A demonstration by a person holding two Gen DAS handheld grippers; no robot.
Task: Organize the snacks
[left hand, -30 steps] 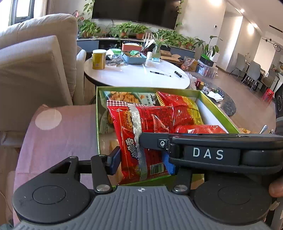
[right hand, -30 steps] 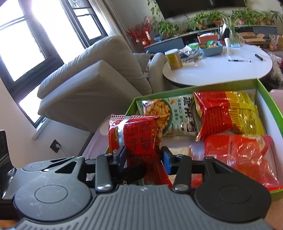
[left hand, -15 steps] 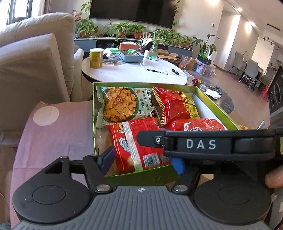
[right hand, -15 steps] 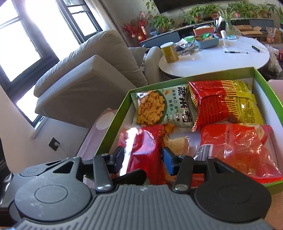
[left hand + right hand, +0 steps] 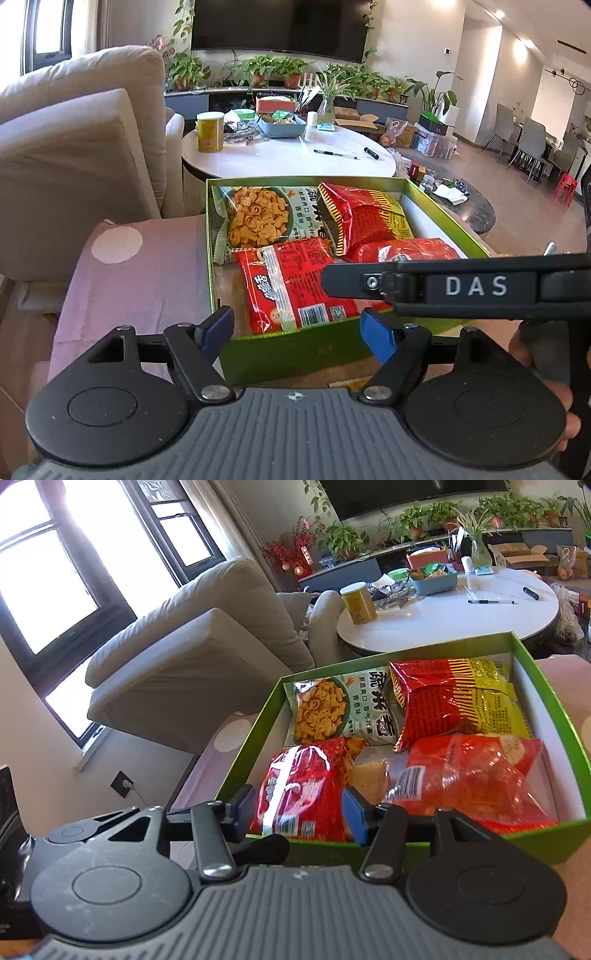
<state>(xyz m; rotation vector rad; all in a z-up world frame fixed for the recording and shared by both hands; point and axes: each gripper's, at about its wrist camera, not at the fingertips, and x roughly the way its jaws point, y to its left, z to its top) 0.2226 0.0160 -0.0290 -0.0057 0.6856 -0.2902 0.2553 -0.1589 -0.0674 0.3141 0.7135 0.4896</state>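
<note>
A green box [image 5: 295,354] holds several snack bags. A red bag [image 5: 291,284] lies flat in its near left corner, free of both grippers. My left gripper [image 5: 297,332] is at the box's near wall, its jaws opening, with only that wall between the blue pads. The right gripper's side, marked DAS [image 5: 472,286], reaches over the bag from the right. In the right wrist view my right gripper [image 5: 299,810] stands open just short of the red bag [image 5: 299,786], pads not pressing it. Beyond lie a green-white bag [image 5: 332,709], a red-yellow bag [image 5: 454,698] and a red see-through bag [image 5: 472,775].
The box rests on a pink cloth [image 5: 129,280] with white dots. A beige sofa [image 5: 66,155] stands to the left. Behind the box is a round white table [image 5: 288,158] with a yellow can [image 5: 210,131] and pens. A hand [image 5: 554,387] holds the right gripper.
The red bag was upright between both grippers' pads; it now lies flat in the box. Both grippers opened and drew back toward the near wall.
</note>
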